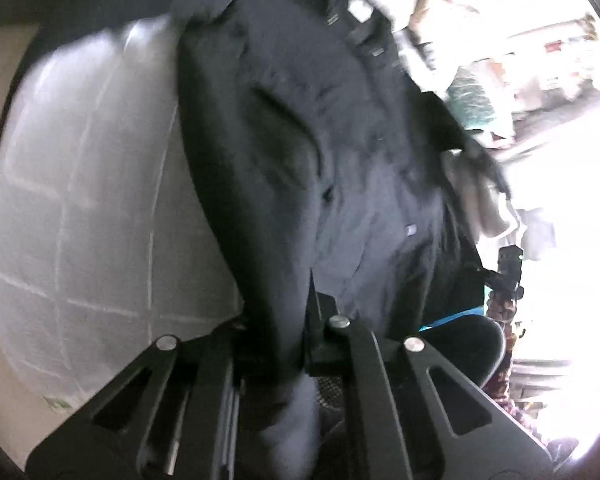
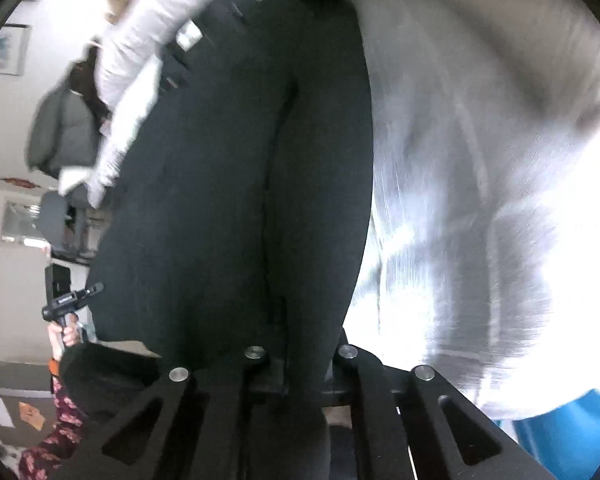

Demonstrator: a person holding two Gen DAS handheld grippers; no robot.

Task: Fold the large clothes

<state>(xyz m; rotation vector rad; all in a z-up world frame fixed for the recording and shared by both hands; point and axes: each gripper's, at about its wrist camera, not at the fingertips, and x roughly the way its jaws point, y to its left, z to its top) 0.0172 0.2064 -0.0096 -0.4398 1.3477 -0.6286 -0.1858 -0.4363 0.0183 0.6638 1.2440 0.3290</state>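
A large dark navy garment (image 1: 320, 140) with belt loops near its far end hangs stretched away from me. My left gripper (image 1: 284, 332) is shut on one end of it; the cloth runs down between the jaws. In the right wrist view the same dark garment (image 2: 240, 180) fills the middle. My right gripper (image 2: 300, 360) is shut on its near edge. The left gripper (image 2: 70, 304), held in a hand, shows at the lower left of the right wrist view. The right gripper (image 1: 508, 268) shows at the right of the left wrist view.
A white sheet with fold creases (image 1: 92, 208) lies under the garment and shows again in the right wrist view (image 2: 480, 200). White and grey clothes (image 2: 140, 72) are piled at the far end. A blue surface (image 2: 572, 432) shows at the lower right.
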